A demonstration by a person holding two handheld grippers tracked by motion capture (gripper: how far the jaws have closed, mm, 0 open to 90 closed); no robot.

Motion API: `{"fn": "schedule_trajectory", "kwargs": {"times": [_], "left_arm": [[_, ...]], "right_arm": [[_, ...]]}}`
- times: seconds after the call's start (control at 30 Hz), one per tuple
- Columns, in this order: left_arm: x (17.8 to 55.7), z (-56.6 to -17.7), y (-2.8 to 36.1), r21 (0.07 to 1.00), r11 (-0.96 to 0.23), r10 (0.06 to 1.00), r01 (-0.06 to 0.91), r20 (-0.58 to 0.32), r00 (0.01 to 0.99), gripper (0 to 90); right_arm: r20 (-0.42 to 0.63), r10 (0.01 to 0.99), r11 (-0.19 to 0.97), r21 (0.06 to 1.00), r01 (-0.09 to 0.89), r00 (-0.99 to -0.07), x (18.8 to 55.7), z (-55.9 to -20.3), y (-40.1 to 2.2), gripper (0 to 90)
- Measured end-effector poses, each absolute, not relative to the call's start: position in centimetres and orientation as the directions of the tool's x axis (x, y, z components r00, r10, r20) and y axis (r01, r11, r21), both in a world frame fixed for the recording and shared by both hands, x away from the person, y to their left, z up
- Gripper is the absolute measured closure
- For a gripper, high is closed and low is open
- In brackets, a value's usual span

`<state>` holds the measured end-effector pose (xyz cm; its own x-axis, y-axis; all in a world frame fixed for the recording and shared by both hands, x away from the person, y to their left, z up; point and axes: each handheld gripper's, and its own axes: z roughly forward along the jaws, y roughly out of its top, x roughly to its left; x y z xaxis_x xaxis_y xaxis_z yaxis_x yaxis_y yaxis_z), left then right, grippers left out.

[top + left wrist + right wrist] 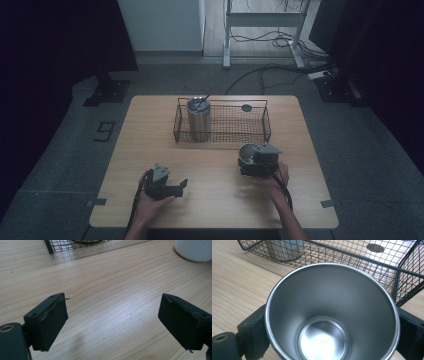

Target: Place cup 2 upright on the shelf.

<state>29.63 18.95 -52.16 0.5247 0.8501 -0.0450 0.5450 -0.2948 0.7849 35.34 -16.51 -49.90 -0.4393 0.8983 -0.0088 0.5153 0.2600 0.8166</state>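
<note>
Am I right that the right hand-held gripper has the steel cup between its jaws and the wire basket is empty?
Not quite: the wire basket isn't empty. The high view shows a steel tumbler standing in its left end. The right hand-held gripper does have the steel cup between its jaws.

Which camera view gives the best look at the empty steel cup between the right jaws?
The right gripper view: the steel cup opens toward the camera, showing rim, inside wall and bare bottom, a jaw at each side. The high view shows it small and dim by the right gripper. The left gripper view catches a pale ribbed piece.
</note>
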Motion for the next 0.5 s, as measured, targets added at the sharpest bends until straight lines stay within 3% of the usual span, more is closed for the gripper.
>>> {"fn": "schedule_trajectory", "kwargs": {"times": [0.5], "left_arm": [[29.6,-52.0,19.2,0.789,-0.284,0.853,0.544,-0.051,0.520,8.8]], "right_arm": [[0.006,0.882,0.251,0.841,0.480,-0.472,34.6,-48.2,-17.0,6.7]]}}
